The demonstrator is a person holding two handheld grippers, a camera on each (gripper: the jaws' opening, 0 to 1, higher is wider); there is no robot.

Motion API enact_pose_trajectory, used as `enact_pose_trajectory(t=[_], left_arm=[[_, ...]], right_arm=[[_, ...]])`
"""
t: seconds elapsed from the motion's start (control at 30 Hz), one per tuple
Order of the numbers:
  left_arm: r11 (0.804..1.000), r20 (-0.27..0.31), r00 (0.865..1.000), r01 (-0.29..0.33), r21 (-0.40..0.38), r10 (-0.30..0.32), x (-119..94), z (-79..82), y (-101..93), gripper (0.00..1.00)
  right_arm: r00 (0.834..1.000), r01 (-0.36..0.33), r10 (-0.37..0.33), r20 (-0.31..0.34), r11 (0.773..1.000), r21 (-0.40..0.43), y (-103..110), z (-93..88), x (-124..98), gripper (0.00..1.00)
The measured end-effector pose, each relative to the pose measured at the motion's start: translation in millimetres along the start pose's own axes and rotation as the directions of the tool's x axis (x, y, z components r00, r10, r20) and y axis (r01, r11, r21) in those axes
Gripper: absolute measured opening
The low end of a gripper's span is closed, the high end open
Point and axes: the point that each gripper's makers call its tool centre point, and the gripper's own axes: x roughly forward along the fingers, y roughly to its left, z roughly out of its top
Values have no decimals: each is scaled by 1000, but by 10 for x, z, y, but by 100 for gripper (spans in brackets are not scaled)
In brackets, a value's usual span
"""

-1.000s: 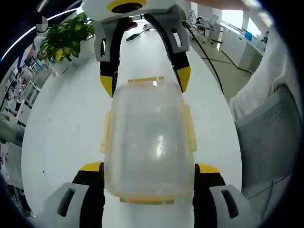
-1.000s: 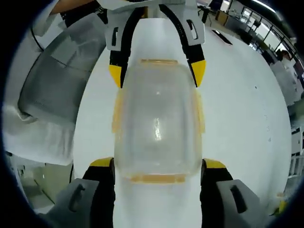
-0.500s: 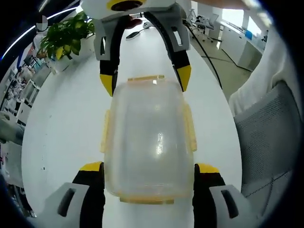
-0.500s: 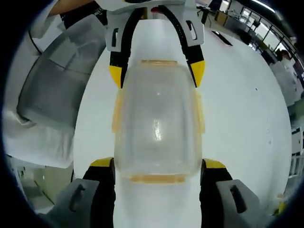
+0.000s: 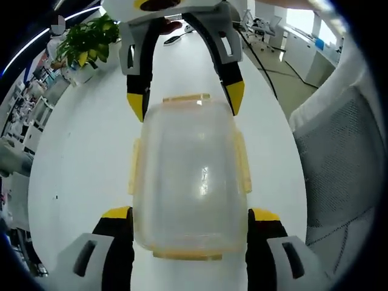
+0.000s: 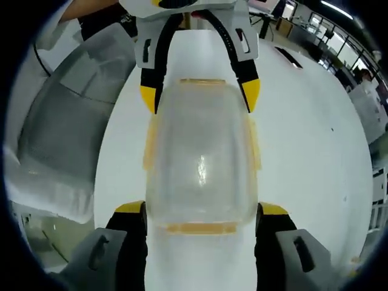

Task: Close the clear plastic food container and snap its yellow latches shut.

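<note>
lid: on container (image 5: 189, 182), frame centre.
latches (image 5: 242, 162): yellow, whether snapped unclear.
left gripper (image 5: 189, 221): jaws spread, flanking container.
right gripper (image 6: 200, 218): likewise.
left: confirm latches.

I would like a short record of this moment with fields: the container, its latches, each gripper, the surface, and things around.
container: clear plastic container, lid on, lying on the table between both grippers
latches: yellow latches along its sides and ends; cannot tell if snapped
left gripper: jaws at both sides of one end of the container
right gripper: jaws at both sides of the opposite end
surface: white table
around: potted plant, grey mesh chair
</note>
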Motion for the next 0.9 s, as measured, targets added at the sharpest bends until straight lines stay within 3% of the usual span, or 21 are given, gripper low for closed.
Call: enact_pose_trajectory(t=[0.53, 0.9], left_arm=[[1000, 16, 1000, -4, -6, 4, -258, -502, -171, 73], [1000, 39, 999, -1, -4, 1, -290, -544, -211, 73]], right_arm=[[1000, 1, -1, -23, 1000, -4, 165, 521, 216, 70], [999, 2, -2, -39, 1000, 2, 217, 558, 230, 70]])
